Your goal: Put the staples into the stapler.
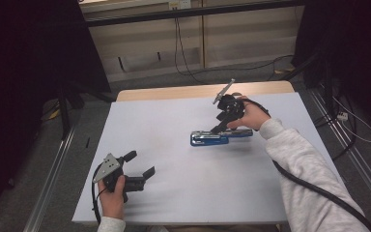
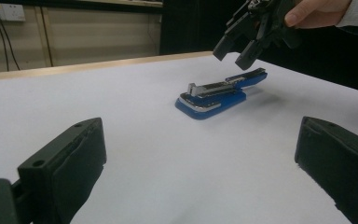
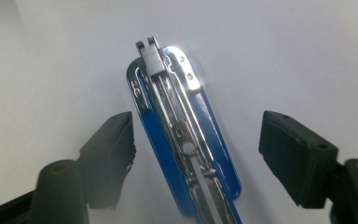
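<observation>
A blue stapler (image 1: pixel 211 139) with a shiny metal magazine lies swung open on the white table sheet (image 1: pixel 183 193), right of centre. My right gripper (image 1: pixel 221 126) hovers just above it, pointing down, jaws open. In the right gripper view the stapler (image 3: pixel 177 116) runs lengthwise between the two pads of the right gripper (image 3: pixel 198 135), and neither pad touches it. My left gripper (image 1: pixel 140 163) rests near the front left of the sheet, jaws wide open and empty. From the left gripper view the stapler (image 2: pixel 214 95) lies ahead of the left gripper (image 2: pixel 200 158), with the right gripper (image 2: pixel 242 44) above its far end.
The far wooden table edge (image 1: pixel 198 90) shows past the sheet. Cables (image 1: pixel 183 53) hang and trail on the floor behind. Dark curtains stand at both sides. Metal rails (image 1: pixel 53 183) run along the floor beside the table.
</observation>
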Tool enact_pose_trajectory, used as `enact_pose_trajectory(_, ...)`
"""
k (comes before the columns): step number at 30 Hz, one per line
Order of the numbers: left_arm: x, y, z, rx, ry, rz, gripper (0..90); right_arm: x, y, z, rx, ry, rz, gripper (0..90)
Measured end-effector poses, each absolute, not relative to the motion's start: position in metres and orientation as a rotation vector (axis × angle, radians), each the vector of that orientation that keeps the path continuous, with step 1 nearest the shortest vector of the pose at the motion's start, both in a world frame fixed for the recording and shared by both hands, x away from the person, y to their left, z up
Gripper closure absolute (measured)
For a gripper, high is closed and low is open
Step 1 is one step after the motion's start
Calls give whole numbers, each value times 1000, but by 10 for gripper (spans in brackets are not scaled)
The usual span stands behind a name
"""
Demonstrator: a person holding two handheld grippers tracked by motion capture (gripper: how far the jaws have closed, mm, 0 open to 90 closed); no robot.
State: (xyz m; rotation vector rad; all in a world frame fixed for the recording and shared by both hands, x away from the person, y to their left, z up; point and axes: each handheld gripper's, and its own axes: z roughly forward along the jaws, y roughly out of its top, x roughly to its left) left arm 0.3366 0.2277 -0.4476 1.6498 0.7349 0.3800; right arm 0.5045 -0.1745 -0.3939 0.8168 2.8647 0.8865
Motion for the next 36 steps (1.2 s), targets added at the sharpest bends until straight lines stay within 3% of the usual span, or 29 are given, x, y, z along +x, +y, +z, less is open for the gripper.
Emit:
enact_pose_trajectory(10, 347, 211, -444, 1702, 726, 330, 16, 488, -205, -397, 897, 2748, 893, 133)
enact_pose_trajectory(36, 384, 162, -442, 1730, 692, 298, 18, 435, -268, -415, 1112, 2494, 978, 114)
